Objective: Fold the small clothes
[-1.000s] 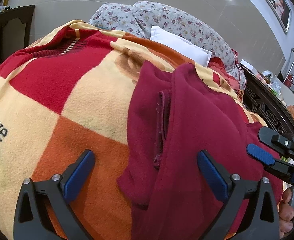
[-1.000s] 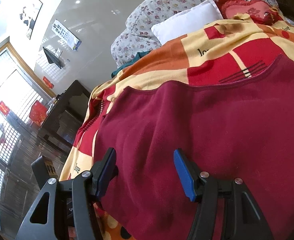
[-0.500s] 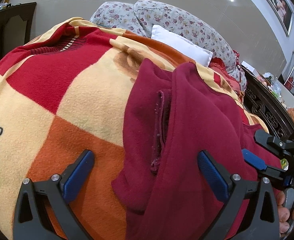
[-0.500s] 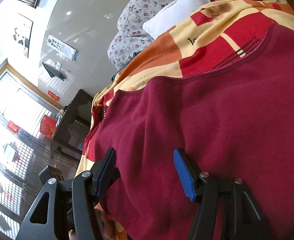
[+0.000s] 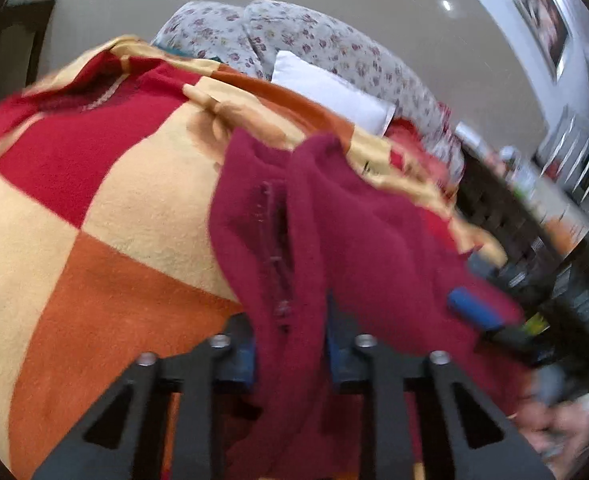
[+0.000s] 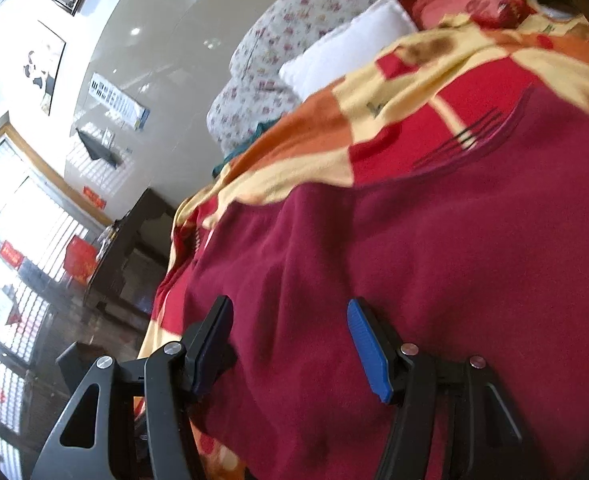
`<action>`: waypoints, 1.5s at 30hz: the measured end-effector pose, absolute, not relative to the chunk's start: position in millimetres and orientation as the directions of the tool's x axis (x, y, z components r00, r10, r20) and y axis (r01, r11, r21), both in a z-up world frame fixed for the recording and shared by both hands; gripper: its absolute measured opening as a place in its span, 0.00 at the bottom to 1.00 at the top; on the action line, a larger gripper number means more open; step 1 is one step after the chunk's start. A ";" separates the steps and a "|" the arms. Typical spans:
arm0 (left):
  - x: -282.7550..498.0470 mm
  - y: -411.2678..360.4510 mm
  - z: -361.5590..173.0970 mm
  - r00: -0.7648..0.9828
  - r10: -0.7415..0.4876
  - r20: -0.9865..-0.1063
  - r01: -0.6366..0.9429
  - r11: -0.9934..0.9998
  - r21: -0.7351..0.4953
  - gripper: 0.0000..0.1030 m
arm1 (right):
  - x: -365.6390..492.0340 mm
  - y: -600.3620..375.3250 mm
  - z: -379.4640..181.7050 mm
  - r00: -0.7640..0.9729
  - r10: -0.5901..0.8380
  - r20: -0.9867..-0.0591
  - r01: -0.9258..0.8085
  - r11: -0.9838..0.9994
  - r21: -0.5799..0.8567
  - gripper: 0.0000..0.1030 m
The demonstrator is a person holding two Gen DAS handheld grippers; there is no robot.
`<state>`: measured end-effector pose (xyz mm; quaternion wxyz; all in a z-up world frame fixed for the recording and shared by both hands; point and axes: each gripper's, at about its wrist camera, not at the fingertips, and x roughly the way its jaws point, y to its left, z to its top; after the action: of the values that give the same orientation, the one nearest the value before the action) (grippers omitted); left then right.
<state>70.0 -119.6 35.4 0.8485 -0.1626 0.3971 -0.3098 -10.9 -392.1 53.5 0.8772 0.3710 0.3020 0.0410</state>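
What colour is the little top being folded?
Dark red, like maroon: the fleece top shows best in the right wrist view.

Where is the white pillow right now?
The white pillow lies at the far end of the bed, leaning on the flowery cushions, just past the checkered blanket. In the right wrist view it sits top middle.

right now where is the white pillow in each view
Left wrist view: the white pillow sits top centre, behind the checked blanket, against the floral bedding.
Right wrist view: the white pillow sits upper right of centre, above the blanket's orange patch.
Shared landmark: the floral bedding behind it.
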 end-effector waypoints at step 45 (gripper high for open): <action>-43.2 -196.7 70.9 0.288 -0.754 -0.591 0.758 0.557 -0.341 0.76 | -74.5 -426.6 111.5 0.840 0.103 -0.533 0.192 0.862 0.470 0.19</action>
<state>-43.2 -196.7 70.9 0.8025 0.0025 0.3665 -0.4708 -74.5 -426.6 111.5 0.9227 0.2618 0.2818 -0.0240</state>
